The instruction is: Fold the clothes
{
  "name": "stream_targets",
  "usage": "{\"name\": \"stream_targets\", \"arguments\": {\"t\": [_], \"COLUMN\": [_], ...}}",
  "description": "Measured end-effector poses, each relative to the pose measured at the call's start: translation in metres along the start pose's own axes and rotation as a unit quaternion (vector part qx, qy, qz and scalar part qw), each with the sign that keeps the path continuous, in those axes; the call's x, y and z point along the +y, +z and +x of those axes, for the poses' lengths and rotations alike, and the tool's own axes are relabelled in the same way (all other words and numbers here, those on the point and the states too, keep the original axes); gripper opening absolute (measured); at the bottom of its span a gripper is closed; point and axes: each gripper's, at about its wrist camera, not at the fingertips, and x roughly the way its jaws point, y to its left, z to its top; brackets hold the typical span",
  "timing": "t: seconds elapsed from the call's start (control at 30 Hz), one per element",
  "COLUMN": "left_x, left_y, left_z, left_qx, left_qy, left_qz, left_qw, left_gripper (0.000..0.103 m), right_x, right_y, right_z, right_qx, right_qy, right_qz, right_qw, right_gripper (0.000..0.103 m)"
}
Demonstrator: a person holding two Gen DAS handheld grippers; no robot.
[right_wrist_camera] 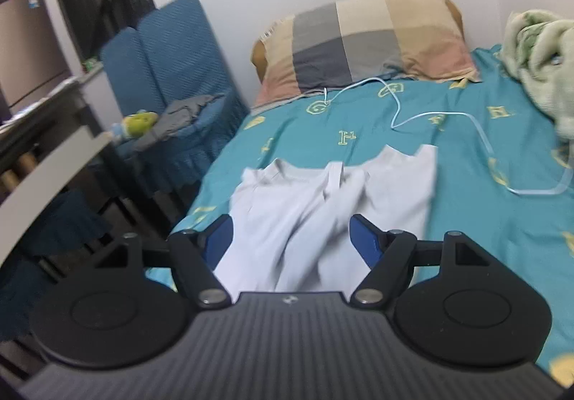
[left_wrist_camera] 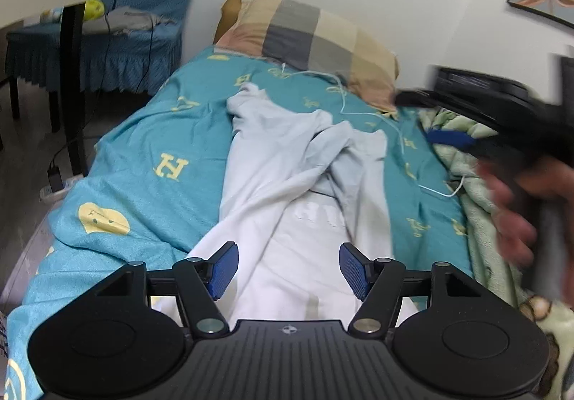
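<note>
- The place is a small bedroom with a bed under a teal sheet (left_wrist_camera: 150, 134) that carries yellow letters and heart shapes, pushed against a white wall.
- A checked pillow (right_wrist_camera: 362, 45) lies at the head of the bed, and a thin white cable (right_wrist_camera: 477, 127) runs across the sheet in front of it.
- A green fleece blanket (right_wrist_camera: 538, 55) is heaped along the wall side of the bed.
- A blue covered chair (left_wrist_camera: 118, 41) stands beside the bed, with a grey cloth and a small green toy on its seat.
- The white garment (left_wrist_camera: 287, 177) lies crumpled in the middle of the bed, with its sleeves thrown over the body and faint pale letters on the chest.
- The left gripper (left_wrist_camera: 288, 269) is above the near end of the garment; its blue pads stand wide apart and hold nothing.
- The right gripper (right_wrist_camera: 291, 242) is also over the garment, its jaws wide and empty.
- In the left wrist view, the right gripper is a blurred dark shape at the right edge, with the person's hand (left_wrist_camera: 516, 206) on it.
</note>
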Motion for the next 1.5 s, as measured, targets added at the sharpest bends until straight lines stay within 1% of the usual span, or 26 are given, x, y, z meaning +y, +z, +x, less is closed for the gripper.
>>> {"name": "stream_targets", "arguments": {"t": [0.1,0.17,0.23,0.33,0.4,0.43,0.5,0.53,0.63,0.67,0.77,0.87,0.93,0.97,1.0,1.13,1.2,1.23,1.33,1.37,1.4,1.47,1.5], "left_x": [-0.009,-0.015,-0.020,-0.026,-0.028,-0.026,-0.018,-0.012,0.012,0.023,0.059,0.095,0.113,0.122,0.129,0.138,0.141,0.141,0.135,0.132,0.129,0.125,0.123], "left_y": [-0.011,-0.018,-0.026,-0.034,-0.035,-0.033,-0.027,-0.022,-0.011,-0.009,-0.004,-0.002,-0.001,-0.002,-0.002,-0.011,-0.019,-0.023,-0.034,-0.037,-0.041,-0.043,-0.043], "left_z": [-0.016,-0.025,-0.031,-0.042,-0.047,-0.051,-0.058,-0.062,-0.066,-0.067,-0.066,-0.059,-0.052,-0.047,-0.043,-0.030,-0.025,-0.023,-0.019,-0.018,-0.017,-0.016,-0.017], "left_qx": [-0.005,-0.011,-0.011,-0.011,-0.003,0.001,0.017,0.030,0.082,0.099,0.146,0.195,0.221,0.235,0.250,0.308,0.338,0.352,0.387,0.397,0.408,0.413,0.414], "left_qy": [-0.001,0.002,0.013,0.022,0.033,0.036,0.027,0.024,0.040,0.051,0.083,0.100,0.115,0.117,0.113,0.099,0.081,0.069,0.035,0.025,0.017,0.021,0.024], "left_qz": [0.001,0.008,0.010,0.013,0.021,0.017,0.003,-0.004,-0.023,-0.027,-0.046,-0.075,-0.082,-0.087,-0.084,-0.032,-0.025,-0.019,0.007,0.014,0.020,0.036,0.044], "left_qw": [1.0000,0.9999,0.9998,0.9996,0.9992,0.9992,0.9995,0.9993,0.9956,0.9934,0.9847,0.9727,0.9649,0.9610,0.9580,0.9458,0.9374,0.9332,0.9215,0.9172,0.9127,0.9099,0.9088], "left_gripper": [0.066,0.067,0.068,0.068,0.069,0.069,0.072,0.072,0.073,0.073,0.073,0.072,0.072,0.069,0.068,0.066,0.061,0.059,0.052,0.043,0.041,0.040,0.030], "right_x": [0.003,0.003,0.002,0.000,-0.006,-0.012,-0.023,-0.029,-0.037,-0.039,-0.049,-0.055,-0.055,-0.055,-0.055,-0.058,-0.059,-0.058,-0.056,-0.056,-0.056,-0.056,-0.056], "right_y": [-0.022,-0.039,-0.057,-0.083,-0.100,-0.108,-0.122,-0.127,-0.131,-0.131,-0.130,-0.131,-0.133,-0.134,-0.135,-0.137,-0.137,-0.137,-0.137,-0.138,-0.138,-0.139,-0.139], "right_z": [-0.066,-0.105,-0.137,-0.175,-0.193,-0.200,-0.209,-0.210,-0.207,-0.205,-0.195,-0.186,-0.182,-0.181,-0.179,-0.170,-0.163,-0.160,-0.153,-0.152,-0.150,-0.147,-0.146], "right_qx": [-0.004,-0.015,-0.018,-0.024,-0.034,-0.039,-0.043,-0.037,-0.024,-0.023,-0.012,0.009,0.018,0.021,0.024,0.040,0.048,0.051,0.060,0.063,0.065,0.071,0.073], "right_qy": [-0.001,0.008,0.010,-0.001,0.006,0.008,0.012,0.016,0.011,0.007,0.023,0.041,0.047,0.047,0.047,0.051,0.055,0.056,0.054,0.053,0.052,0.049,0.048], "right_qz": [-0.001,0.010,0.018,0.022,0.026,0.030,0.045,0.053,0.053,0.053,0.081,0.106,0.111,0.111,0.110,0.124,0.129,0.127,0.123,0.123,0.122,0.121,0.120], "right_qw": [1.000,1.000,1.000,0.999,0.999,0.999,0.998,0.998,0.998,0.998,0.996,0.994,0.993,0.993,0.993,0.990,0.989,0.989,0.989,0.989,0.989,0.989,0.989], "right_gripper": [0.074,0.074,0.074,0.074,0.074,0.074,0.074,0.074,0.074,0.074,0.074,0.074,0.074,0.074,0.074,0.074,0.074,0.074,0.074,0.074,0.074,0.074,0.074]}}
